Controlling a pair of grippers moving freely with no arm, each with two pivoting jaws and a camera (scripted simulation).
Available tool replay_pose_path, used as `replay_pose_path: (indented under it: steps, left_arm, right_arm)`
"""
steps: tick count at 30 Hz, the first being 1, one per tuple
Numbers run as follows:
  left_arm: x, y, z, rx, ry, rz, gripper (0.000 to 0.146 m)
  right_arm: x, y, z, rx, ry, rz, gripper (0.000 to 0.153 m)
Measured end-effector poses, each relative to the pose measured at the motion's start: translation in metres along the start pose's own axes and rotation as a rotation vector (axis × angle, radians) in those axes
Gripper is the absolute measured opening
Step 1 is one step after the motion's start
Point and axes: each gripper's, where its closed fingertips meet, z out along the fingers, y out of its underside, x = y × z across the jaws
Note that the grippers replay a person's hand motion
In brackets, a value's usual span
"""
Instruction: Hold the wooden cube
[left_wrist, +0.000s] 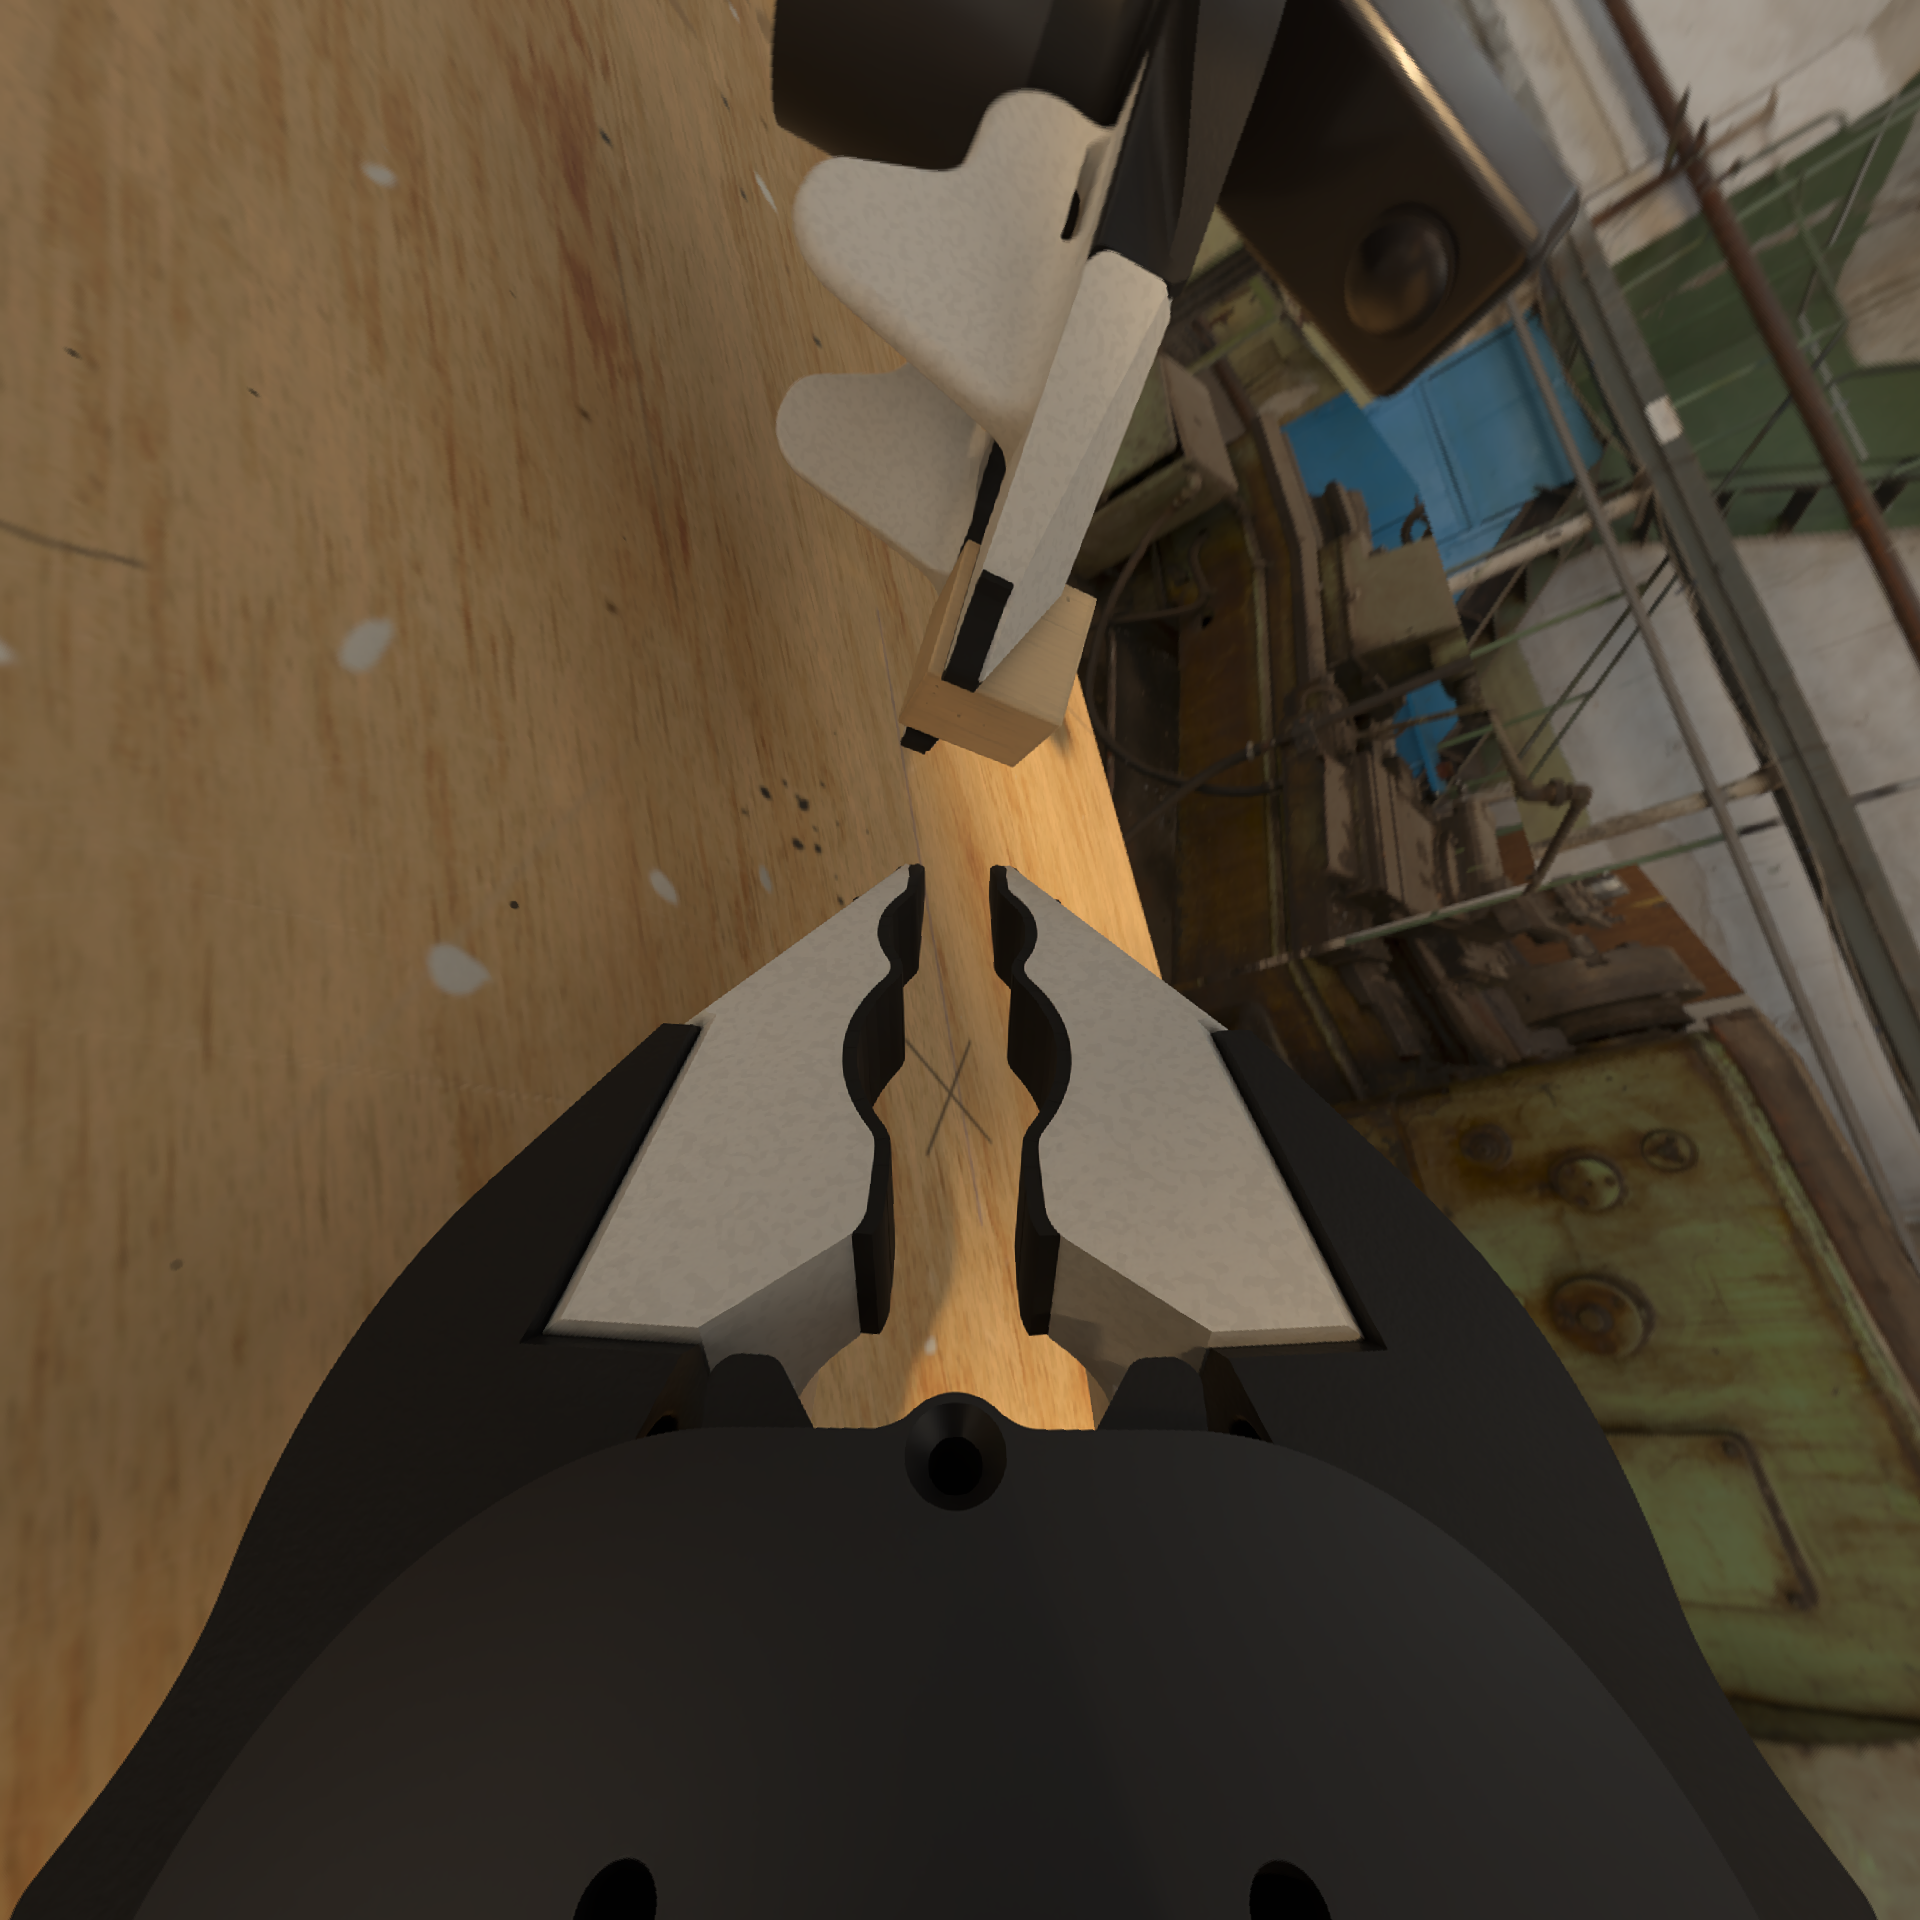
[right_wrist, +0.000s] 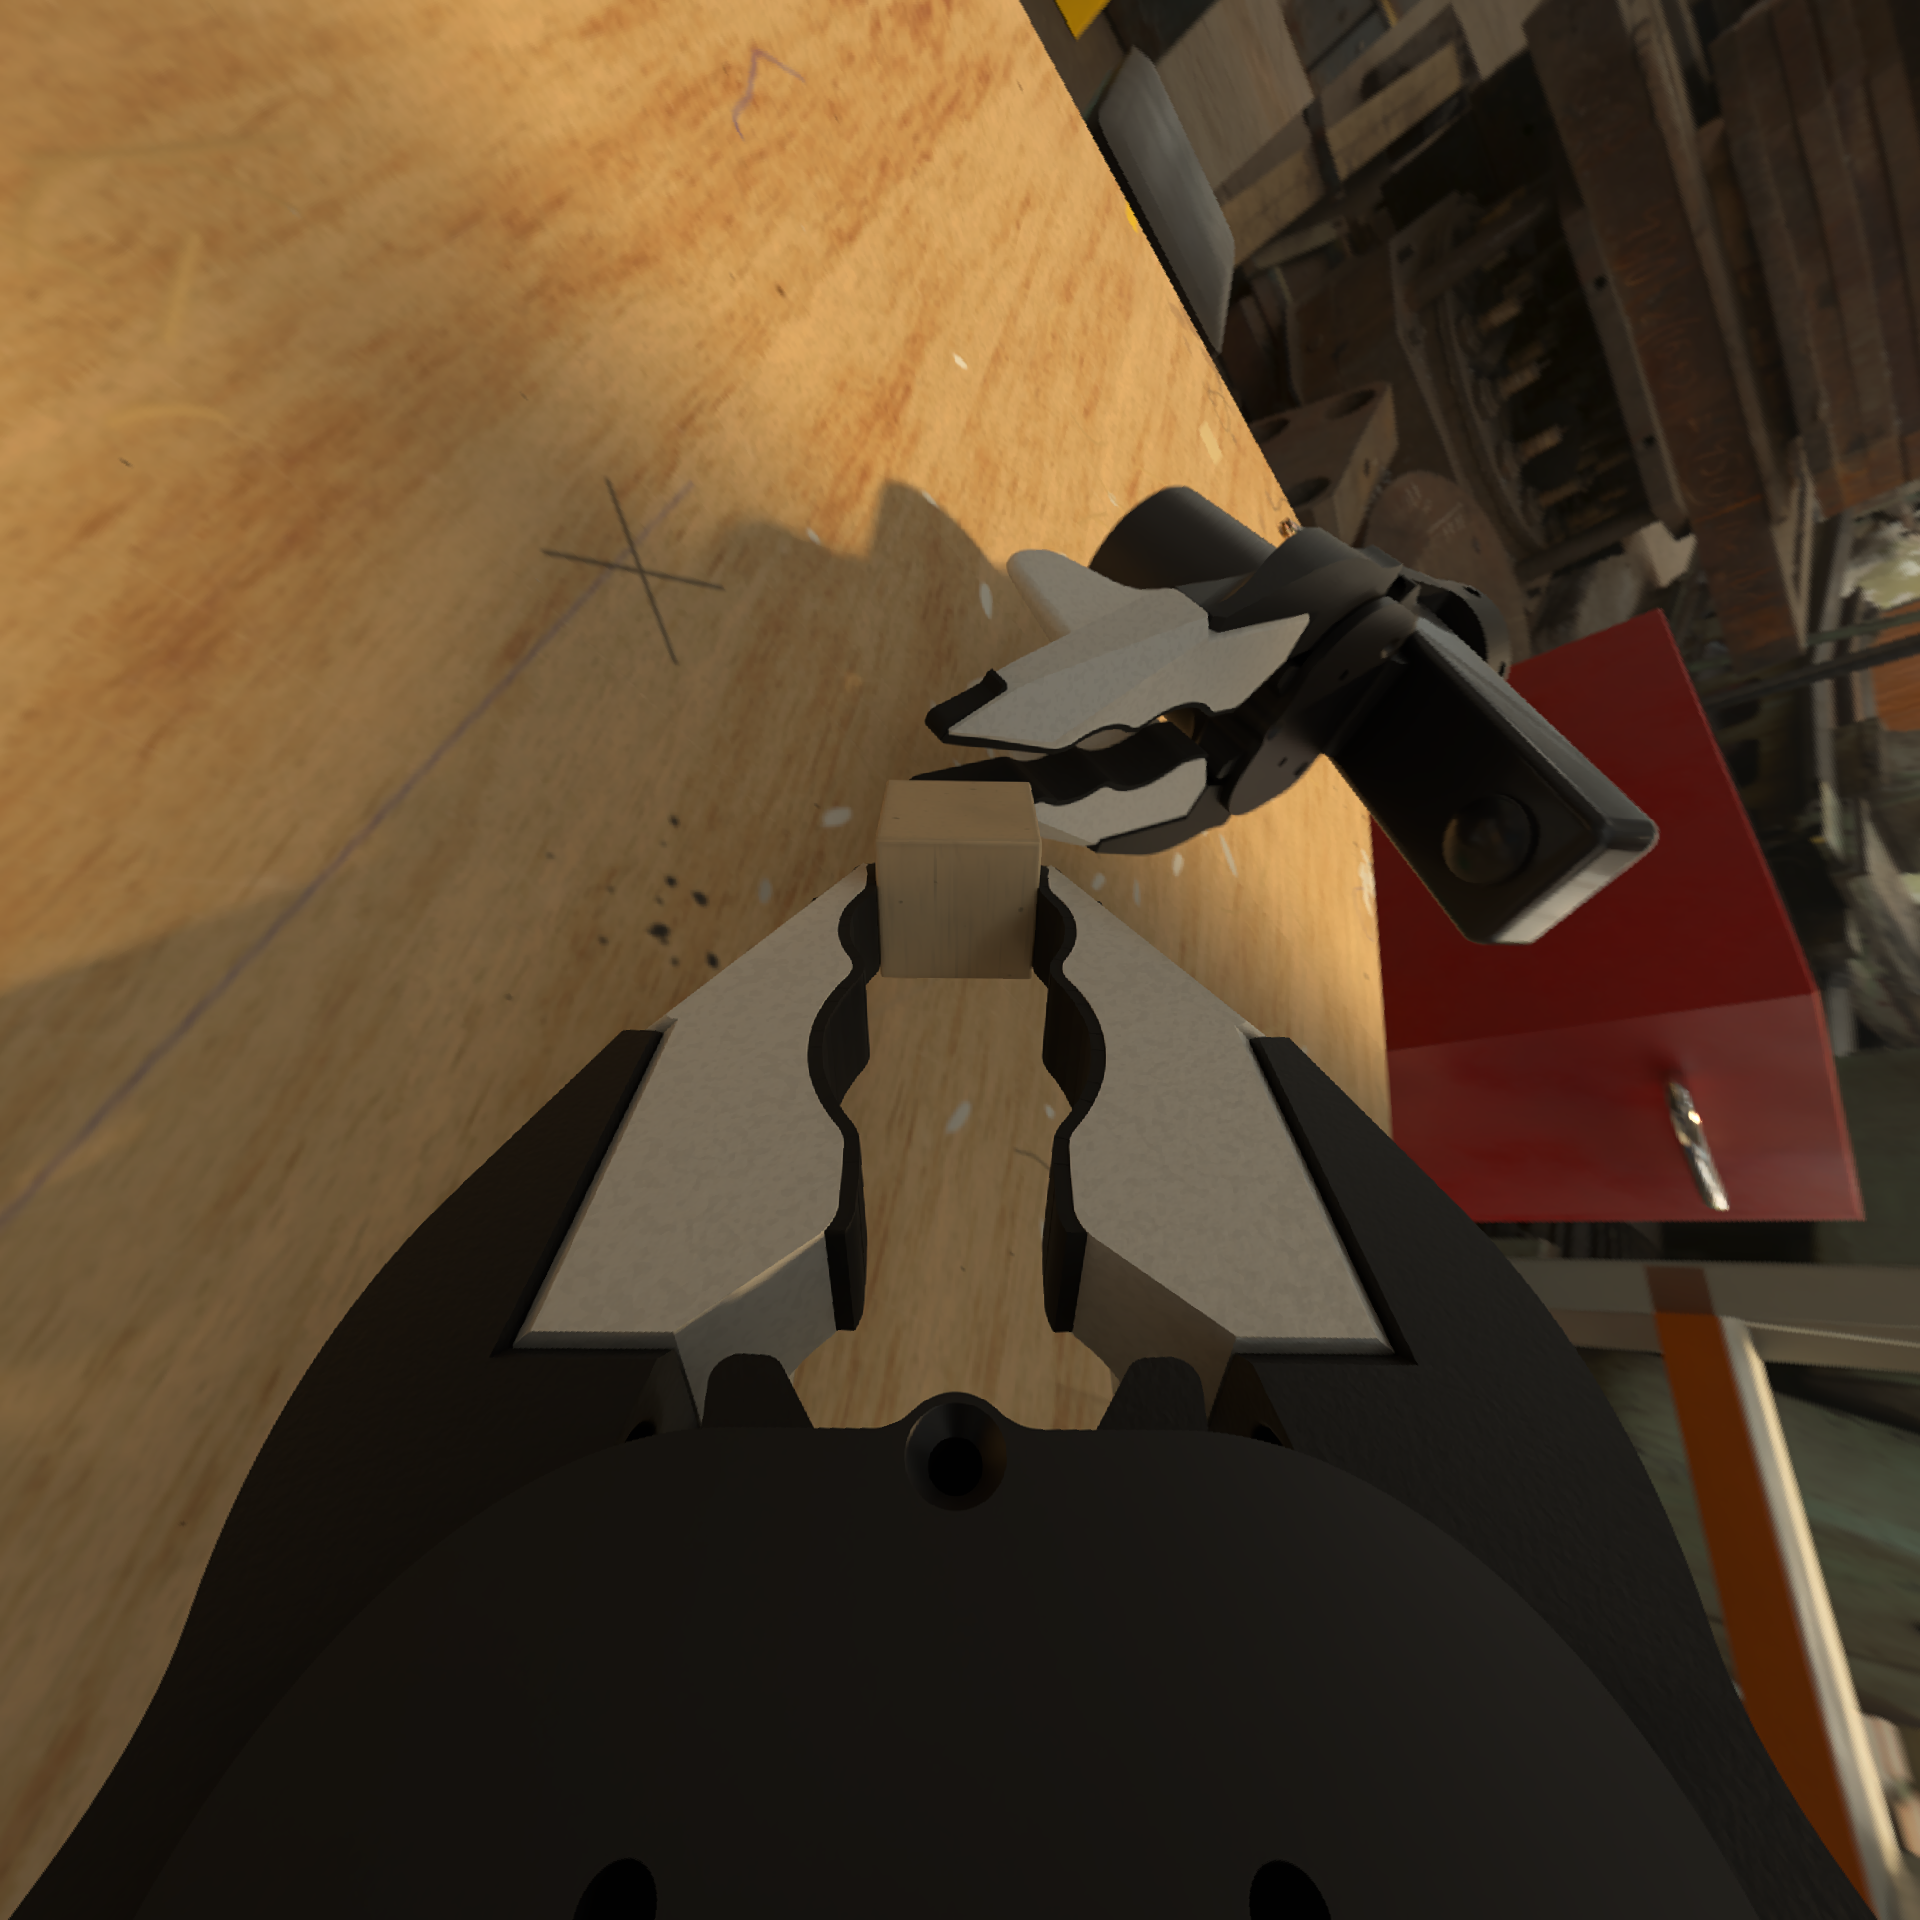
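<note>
the right gripper (right_wrist: 956, 883) has its two fingertips pressed on opposite sides of the wooden cube (right_wrist: 958, 896), which sits right at the tips, not deep in the jaws. in the left wrist view the same cube (left_wrist: 1013, 691) hangs clear of the table top, with nothing under it but the board's edge further off, so the grip carries it. the left gripper (left_wrist: 954, 883) holds nothing; its jaws stand narrow, a slim gap between them, and it points toward the cube from a little way off without touching it. from the right wrist view the left gripper (right_wrist: 951, 743) lies just beyond the cube, near but apart.

judged from this, the holding looks done: the cube is pinched and lifted. what is left seems only to keep the squeeze steady, since a tip-only hold on a smooth block could slip or twist.

the wooden table (right_wrist: 364, 416) is pale plywood with reddish grain, a pencilled cross (right_wrist: 636, 574), a long thin line, some black specks (right_wrist: 675, 914) and small white flecks. the cube is held close to the table's far edge, by the side where the room begins. past that edge stand a red cabinet (right_wrist: 1621, 1039), stacked timber and shelving, and, in the left wrist view, rusty green machinery (left_wrist: 1621, 1299) and a blue panel (left_wrist: 1455, 416).
</note>
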Motion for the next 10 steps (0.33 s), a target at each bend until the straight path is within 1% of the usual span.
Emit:
replay_pose_path:
  steps: [3, 6, 8, 10]
  left_arm:
    - [-0.001, 0.003, 0.002, -0.02, -0.001, 0.014, 0.012]
    - [-0.001, 0.004, 0.005, -0.03, 0.021, 0.025, 0.012]
    - [0.0, 0.009, 0.009, -0.089, 0.027, 0.063, 0.012]
    - [0.001, 0.011, 0.012, -0.122, 0.006, 0.104, 0.012]
  right_arm:
    - [-0.003, -0.006, 0.001, 0.042, -0.021, 0.03, 0.028]
    - [-0.005, -0.019, 0.001, 0.103, -0.051, 0.06, 0.028]
    - [-0.01, -0.025, 0.001, 0.128, -0.086, 0.074, 0.028]
    - [-0.011, -0.025, 0.0, 0.124, -0.088, 0.085, 0.028]
